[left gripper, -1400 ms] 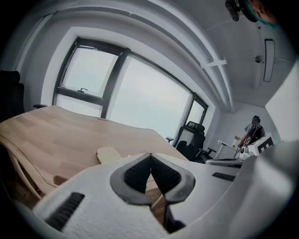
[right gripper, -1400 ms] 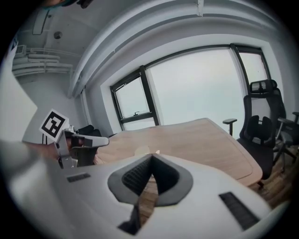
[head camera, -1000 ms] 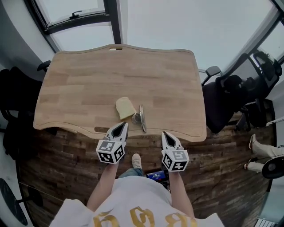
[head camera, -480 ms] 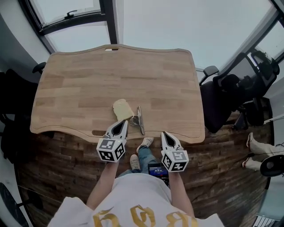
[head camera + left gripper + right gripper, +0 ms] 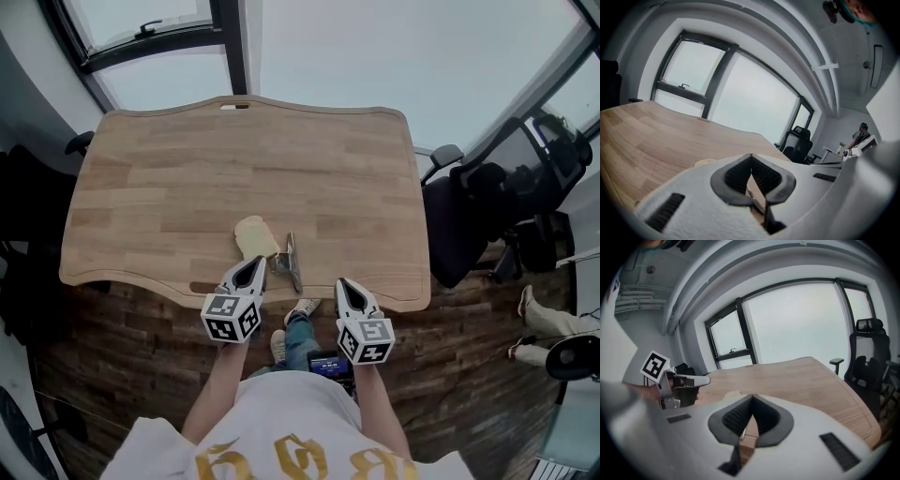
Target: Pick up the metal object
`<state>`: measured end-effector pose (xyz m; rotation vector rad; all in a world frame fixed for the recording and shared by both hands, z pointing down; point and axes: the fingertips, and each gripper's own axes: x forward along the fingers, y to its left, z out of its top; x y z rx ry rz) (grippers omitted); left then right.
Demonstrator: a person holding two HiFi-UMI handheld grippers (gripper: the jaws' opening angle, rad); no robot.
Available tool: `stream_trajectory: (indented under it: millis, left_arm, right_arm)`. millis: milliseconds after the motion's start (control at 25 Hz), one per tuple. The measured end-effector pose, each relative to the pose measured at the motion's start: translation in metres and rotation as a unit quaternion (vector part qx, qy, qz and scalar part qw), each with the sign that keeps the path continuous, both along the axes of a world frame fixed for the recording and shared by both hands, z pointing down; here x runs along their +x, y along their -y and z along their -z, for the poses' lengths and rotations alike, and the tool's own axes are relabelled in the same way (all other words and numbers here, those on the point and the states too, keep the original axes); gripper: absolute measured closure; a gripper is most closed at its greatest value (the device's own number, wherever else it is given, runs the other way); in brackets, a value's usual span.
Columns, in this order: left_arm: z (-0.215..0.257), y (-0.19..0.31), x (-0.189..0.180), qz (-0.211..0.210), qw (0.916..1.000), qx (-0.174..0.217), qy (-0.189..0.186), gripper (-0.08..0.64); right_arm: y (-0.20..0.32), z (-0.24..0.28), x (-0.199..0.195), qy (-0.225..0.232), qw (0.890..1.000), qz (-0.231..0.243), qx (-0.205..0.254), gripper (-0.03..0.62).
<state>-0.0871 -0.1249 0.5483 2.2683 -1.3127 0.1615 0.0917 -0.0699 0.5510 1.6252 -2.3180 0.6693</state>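
1. metal object [image 5: 292, 261] lies flat on the wooden tabletop [image 5: 187, 169], close to its near edge. nothing has hold of it, so by my reckoning none of the pick-up is done. the approach, the grasp and the lift are all left.
2. nearest to me, my right gripper [image 5: 341, 284] hangs at the near edge, right of the metal object and apart from it. its jaws are pressed together at the tips with nothing between them. through the gap behind the tips i see only bare wood.
3. my left gripper [image 5: 262, 262] reaches a little further in over the near edge. its tips sit just beside the metal object's left side, but i cannot tell whether they touch it. these jaws too are closed tip to tip and carry nothing. a strip of the metal shows beyond them, down on the wood.
4. beyond the left gripper, a pale bread-like piece [image 5: 255, 236] rests just left of the metal object's far end.
5. further on, the tabletop runs bare to its far edge by the window.
6. i judge the jaws must part before either can take the metal.
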Motion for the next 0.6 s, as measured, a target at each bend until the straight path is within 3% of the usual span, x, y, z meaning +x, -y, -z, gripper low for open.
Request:
stream_trajectory:
  millis: [600]
  left_arm:
    - [-0.034,0.006,0.007,0.000,0.9987,-0.050,-0.007,0.540]
  right_arm:
    - [0.009,-0.022,0.006,0.001,1.000,0.001,-0.031,0.581]
